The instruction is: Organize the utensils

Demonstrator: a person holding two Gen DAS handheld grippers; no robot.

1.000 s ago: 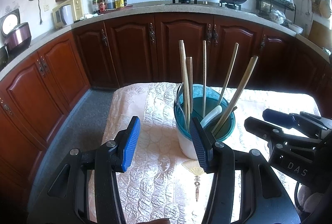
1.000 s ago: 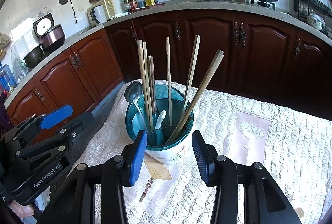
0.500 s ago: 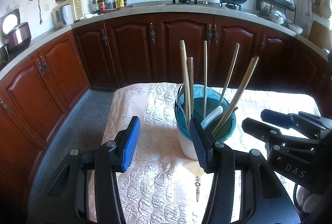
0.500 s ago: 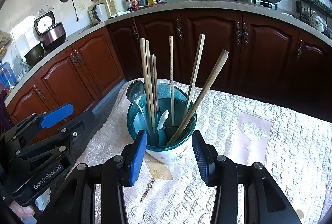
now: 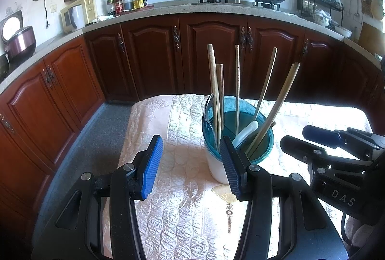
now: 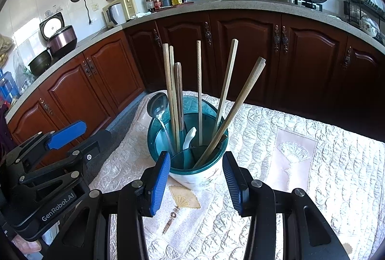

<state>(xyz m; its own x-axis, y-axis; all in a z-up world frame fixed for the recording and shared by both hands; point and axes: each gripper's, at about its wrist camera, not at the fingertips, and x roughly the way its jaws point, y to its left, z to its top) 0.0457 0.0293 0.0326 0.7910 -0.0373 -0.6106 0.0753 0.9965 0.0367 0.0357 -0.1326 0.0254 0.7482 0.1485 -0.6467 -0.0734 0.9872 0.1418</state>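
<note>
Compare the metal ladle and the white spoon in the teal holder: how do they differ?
The metal ladle is shiny grey; the white spoon looks like plastic or ceramic. The ladle's bowl rises above the rim of the teal holder, while the spoon sits low, mostly inside it. The ladle leans at the holder's left edge; the spoon lies nearer the middle. Both stand among the wooden chopsticks.
</note>
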